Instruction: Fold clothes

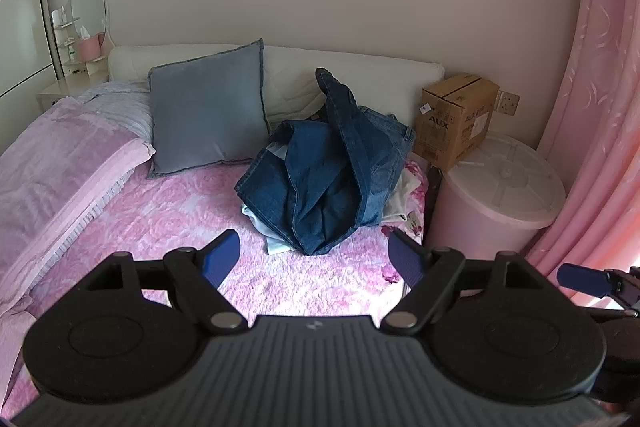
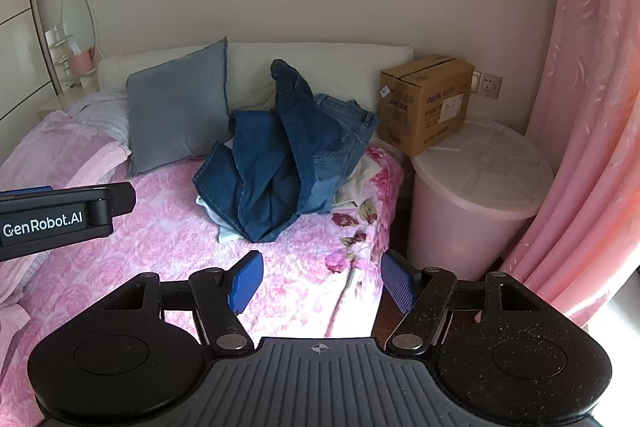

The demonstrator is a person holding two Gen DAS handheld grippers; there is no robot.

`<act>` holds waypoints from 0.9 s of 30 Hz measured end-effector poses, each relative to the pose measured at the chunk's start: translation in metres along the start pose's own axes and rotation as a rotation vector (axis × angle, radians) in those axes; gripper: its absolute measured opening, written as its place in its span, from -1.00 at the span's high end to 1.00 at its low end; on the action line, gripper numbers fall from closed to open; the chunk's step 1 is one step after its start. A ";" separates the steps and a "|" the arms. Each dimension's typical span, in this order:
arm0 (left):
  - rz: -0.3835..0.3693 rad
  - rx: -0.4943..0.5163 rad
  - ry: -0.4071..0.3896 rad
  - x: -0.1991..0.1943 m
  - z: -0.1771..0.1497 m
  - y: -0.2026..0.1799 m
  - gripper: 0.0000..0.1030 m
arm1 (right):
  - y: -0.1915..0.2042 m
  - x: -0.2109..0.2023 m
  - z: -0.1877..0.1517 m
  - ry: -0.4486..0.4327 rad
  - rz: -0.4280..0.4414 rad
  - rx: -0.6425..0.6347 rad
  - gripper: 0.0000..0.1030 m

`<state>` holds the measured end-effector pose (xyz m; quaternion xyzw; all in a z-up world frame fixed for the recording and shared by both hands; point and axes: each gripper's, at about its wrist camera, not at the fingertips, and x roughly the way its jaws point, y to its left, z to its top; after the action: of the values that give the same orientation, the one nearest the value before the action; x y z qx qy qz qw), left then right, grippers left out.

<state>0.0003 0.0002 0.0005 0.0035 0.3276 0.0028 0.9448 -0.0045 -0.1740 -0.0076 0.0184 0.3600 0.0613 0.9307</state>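
Denim dominates the middle of both views: a crumpled pile of dark blue jeans (image 1: 320, 163) sits heaped on the pink rose-patterned bedspread (image 1: 168, 219), with one leg of the jeans standing up in a loose peak towards the white padded headboard (image 1: 360, 71). Under the pile a pale, whitish garment (image 1: 276, 243) sticks out at the near edge (its exact kind is hard to tell), and more light cloth shows at the pile's right side.

The left gripper (image 1: 316, 259) hovers above the bedspread just short of the pile, its blue-padded fingers (image 1: 220, 259) spread wide with nothing between them. The right gripper (image 2: 320, 281) sits likewise near the right edge of the bed, jaws wide apart and holding nothing; its blue pads (image 2: 246, 283) are clear of the cloth.

A grey square cushion (image 1: 208, 111) leans against the headboard to the left of the jeans. A folded pale pink blanket (image 1: 52, 163) lies along the left side of the bed. Beside the bed on the right stands a pink round bin with a white lid (image 1: 496, 199), and a brown cardboard box (image 1: 456, 119) rests on that lid against the wall. A pink curtain (image 1: 600, 107) hangs at the far right, and an oval mirror (image 1: 90, 3) stands in the left corner.
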 end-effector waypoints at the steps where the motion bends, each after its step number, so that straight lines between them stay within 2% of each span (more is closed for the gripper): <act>1: -0.001 -0.001 0.001 0.000 0.001 0.000 -0.53 | 0.000 0.000 -0.001 0.000 0.003 0.003 -0.33; 16: 0.004 -0.007 -0.001 -0.001 -0.015 0.001 -0.53 | 0.009 -0.004 -0.003 -0.001 0.007 -0.014 -0.33; 27: 0.003 -0.011 0.005 0.000 -0.010 0.007 -0.53 | 0.014 -0.003 -0.001 -0.015 0.003 -0.017 -0.33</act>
<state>-0.0062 0.0075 -0.0072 -0.0010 0.3299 0.0061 0.9440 -0.0089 -0.1604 -0.0052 0.0113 0.3527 0.0655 0.9334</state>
